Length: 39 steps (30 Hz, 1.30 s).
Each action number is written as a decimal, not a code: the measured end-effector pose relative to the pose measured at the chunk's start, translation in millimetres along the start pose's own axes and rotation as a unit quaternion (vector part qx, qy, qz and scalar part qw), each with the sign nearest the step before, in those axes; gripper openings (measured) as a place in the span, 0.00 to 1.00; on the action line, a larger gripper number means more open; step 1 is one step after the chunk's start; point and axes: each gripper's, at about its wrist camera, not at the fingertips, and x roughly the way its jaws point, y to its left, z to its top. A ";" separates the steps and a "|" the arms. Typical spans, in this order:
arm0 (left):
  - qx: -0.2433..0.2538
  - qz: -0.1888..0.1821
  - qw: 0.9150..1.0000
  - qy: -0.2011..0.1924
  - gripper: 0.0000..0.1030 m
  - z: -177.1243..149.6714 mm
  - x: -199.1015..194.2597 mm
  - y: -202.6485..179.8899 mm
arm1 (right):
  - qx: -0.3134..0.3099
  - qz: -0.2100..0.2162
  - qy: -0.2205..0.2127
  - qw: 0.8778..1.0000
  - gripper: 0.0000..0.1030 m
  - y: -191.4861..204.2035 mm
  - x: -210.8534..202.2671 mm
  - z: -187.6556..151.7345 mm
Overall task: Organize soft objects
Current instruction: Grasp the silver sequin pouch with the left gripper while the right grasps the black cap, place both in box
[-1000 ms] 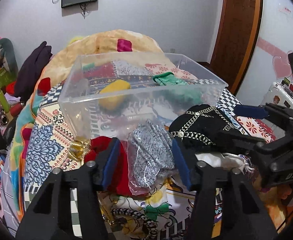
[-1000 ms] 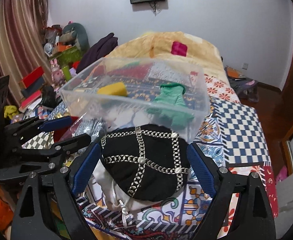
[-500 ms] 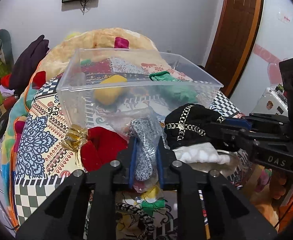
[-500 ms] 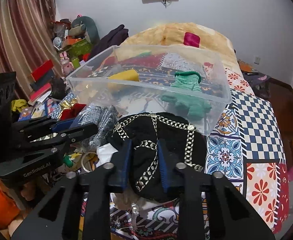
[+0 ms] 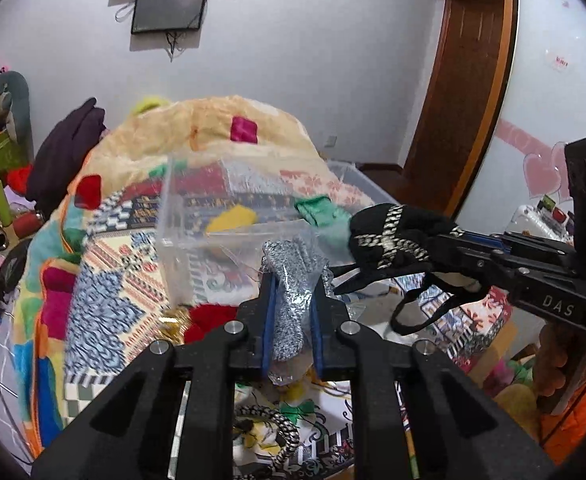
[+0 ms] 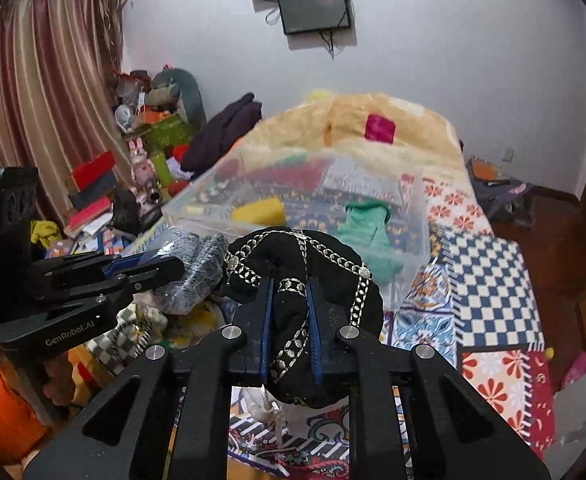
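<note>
Both grippers are raised side by side, pointing forward: the left gripper (image 5: 292,312) has jaws clamped tight, the right gripper (image 6: 289,320) likewise.

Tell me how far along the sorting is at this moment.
Partly done. Already in the clear bin: a yellow item and a green item. In hand: the left gripper is shut on a bagged grey glove, and the right gripper is shut on a black chain-trimmed cap, both lifted near the bin. Left: a red item and a braided cord lie on the bed.
</note>
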 end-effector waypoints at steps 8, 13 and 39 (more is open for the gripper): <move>-0.001 0.017 0.999 -0.029 0.14 33.1 -7.9 7.9 | 0.012 -0.021 -0.049 0.998 0.13 -3.9 -18.3 27.7; 0.002 0.033 0.999 -0.034 0.14 50.3 1.9 10.4 | 0.001 -0.026 -0.071 0.997 0.14 -6.0 -16.6 49.0; 0.018 0.044 0.995 0.087 0.14 68.4 119.8 14.9 | -0.003 -0.075 0.038 0.996 0.14 -25.0 88.5 62.1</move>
